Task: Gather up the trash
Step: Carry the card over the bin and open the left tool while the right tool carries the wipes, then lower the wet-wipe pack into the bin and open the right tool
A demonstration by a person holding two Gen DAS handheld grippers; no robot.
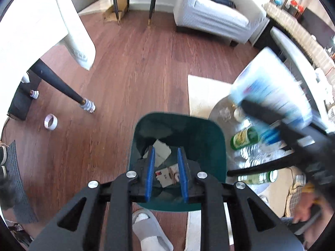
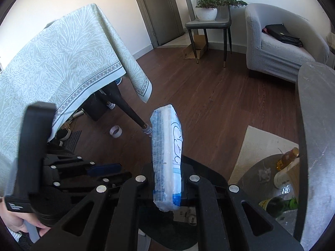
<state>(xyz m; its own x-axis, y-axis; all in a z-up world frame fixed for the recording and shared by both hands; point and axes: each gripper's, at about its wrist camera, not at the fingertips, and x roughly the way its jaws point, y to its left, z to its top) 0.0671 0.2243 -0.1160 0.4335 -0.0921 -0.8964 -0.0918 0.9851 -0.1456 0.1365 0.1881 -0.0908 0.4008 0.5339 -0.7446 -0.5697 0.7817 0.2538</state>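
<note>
In the left wrist view a dark green bin stands on the wood floor right under my left gripper. Its blue pads stand a little apart with nothing between them; crumpled paper and a small carton lie in the bin below. My right gripper is shut on a long white-and-blue plastic pack, held upright over the bin's rim. From the left wrist view the pack shows blurred, up and to the right of the bin. The left gripper appears at the left of the right wrist view.
A low round glass table to the right of the bin carries a green bottle and other clutter. A tape roll lies by a dark table leg. A slippered foot is close to the bin. An armchair stands behind.
</note>
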